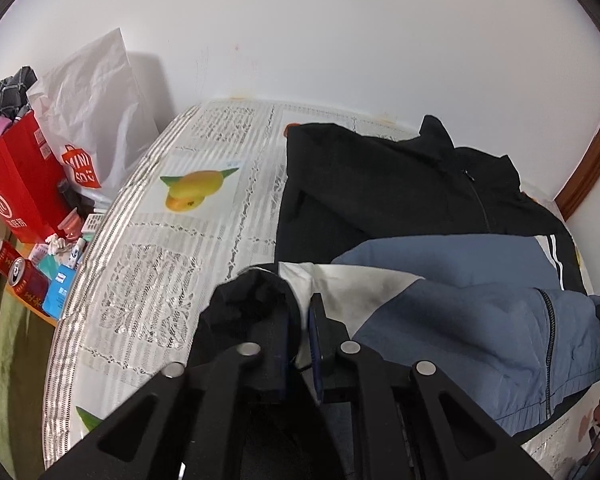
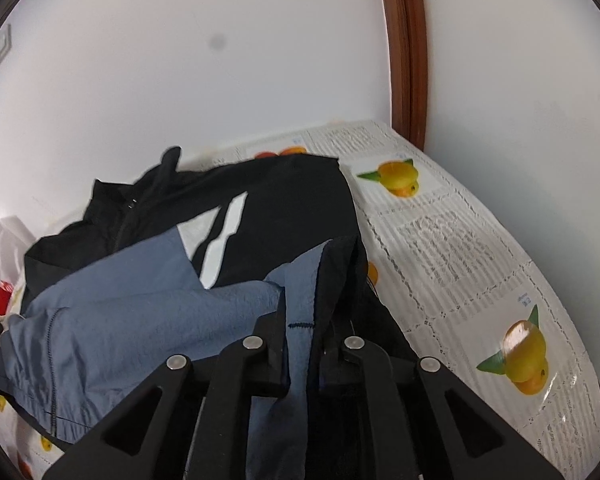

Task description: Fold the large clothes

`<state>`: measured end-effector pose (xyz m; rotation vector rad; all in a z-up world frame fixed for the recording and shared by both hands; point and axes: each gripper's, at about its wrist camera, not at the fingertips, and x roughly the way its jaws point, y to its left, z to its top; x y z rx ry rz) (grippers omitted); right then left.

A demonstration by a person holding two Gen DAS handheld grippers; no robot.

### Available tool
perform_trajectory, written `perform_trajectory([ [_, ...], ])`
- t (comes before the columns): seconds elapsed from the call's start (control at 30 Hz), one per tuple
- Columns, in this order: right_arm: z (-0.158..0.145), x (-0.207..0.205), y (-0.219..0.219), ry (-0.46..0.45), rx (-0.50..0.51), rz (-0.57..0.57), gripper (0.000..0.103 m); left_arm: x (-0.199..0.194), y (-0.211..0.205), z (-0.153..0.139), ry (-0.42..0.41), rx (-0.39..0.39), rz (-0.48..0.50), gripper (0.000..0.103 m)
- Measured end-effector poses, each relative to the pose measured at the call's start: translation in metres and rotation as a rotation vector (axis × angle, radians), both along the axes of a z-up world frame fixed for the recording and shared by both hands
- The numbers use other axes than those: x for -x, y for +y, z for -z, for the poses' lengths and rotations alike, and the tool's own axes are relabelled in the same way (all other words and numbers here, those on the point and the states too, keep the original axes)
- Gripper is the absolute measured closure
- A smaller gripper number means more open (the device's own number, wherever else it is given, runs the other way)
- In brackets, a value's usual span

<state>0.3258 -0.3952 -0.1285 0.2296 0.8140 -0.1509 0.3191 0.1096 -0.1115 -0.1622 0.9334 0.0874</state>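
Note:
A large jacket (image 1: 400, 200) in black, blue and white with a front zip lies crumpled on the round table (image 1: 172, 272). My left gripper (image 1: 300, 304) is shut on a fold of its white and black fabric near a dark cuff, at the jacket's left side. In the right wrist view the same jacket (image 2: 280, 208) spreads to the left. My right gripper (image 2: 304, 320) is shut on a blue and black edge of it, which runs between the fingers. Both grippers point steeply down at the table (image 2: 460, 248).
The table carries a lace cloth with fruit prints under clear plastic and stands against a white wall. To its left are a red paper bag (image 1: 20, 192), a white plastic bag (image 1: 96, 108) and red cans (image 1: 20, 276). A brown wooden frame (image 2: 408, 48) rises at the far right corner.

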Motion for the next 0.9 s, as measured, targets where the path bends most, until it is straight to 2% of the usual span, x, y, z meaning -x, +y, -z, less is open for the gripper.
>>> perform_trajectory([
  [0.07,-0.001,0.0,0.0,0.01,-0.002,-0.002,0.087,0.0,0.0,0.0,0.008,0.009,0.004,0.079],
  [0.2,-0.012,0.014,0.001,0.022,0.013,-0.039,0.079,0.009,0.0,-0.007,0.003,0.05,0.032,0.067],
  [0.27,-0.02,0.025,0.002,0.008,0.03,-0.052,0.078,0.016,0.002,-0.011,-0.008,0.062,0.046,0.057],
  [0.4,-0.034,0.053,-0.006,-0.023,0.059,-0.048,0.064,0.033,0.006,-0.025,-0.046,0.069,0.07,0.051],
  [0.47,-0.035,0.065,-0.015,-0.016,0.072,-0.022,0.064,0.041,0.011,-0.029,-0.063,0.061,0.07,0.045],
  [0.6,-0.024,0.076,-0.031,0.029,0.065,0.015,0.064,0.053,0.026,-0.025,-0.054,0.048,0.039,0.044],
  [0.73,-0.002,0.085,-0.041,0.078,-0.005,0.014,0.064,0.063,0.041,-0.007,-0.014,0.043,0.002,0.044],
  [0.9,0.013,0.084,-0.036,0.105,-0.012,-0.009,0.064,0.07,0.046,0.018,0.031,0.033,0.018,0.046],
])
